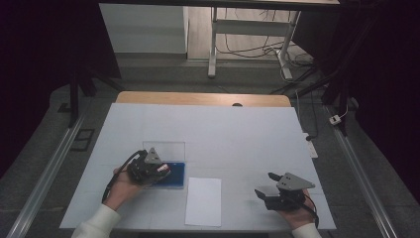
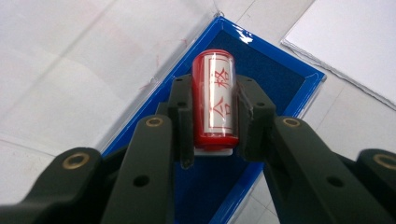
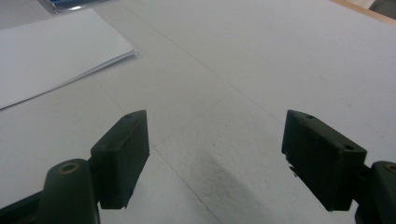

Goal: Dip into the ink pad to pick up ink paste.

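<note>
A red cylindrical stamp [image 2: 215,100] with a white label and red characters is clamped between the jaws of my left gripper [image 2: 215,116]. It hangs over a blue ink pad tray [image 2: 299,81] with a dark blue pad and an opened clear lid [image 1: 163,148]. In the high view my left gripper [image 1: 161,171] sits over the blue ink pad tray [image 1: 176,178] left of centre. My right gripper [image 1: 270,187] stands open near the front right of the table, and its jaws [image 3: 215,158] hold nothing above the white table cover.
A stack of white paper [image 1: 203,201] lies between the two grippers near the front edge; its corner [image 3: 56,51] lies left of the right gripper. The white table cover [image 1: 233,134] spans the table. A desk frame and cables [image 1: 257,44] stand on the floor behind.
</note>
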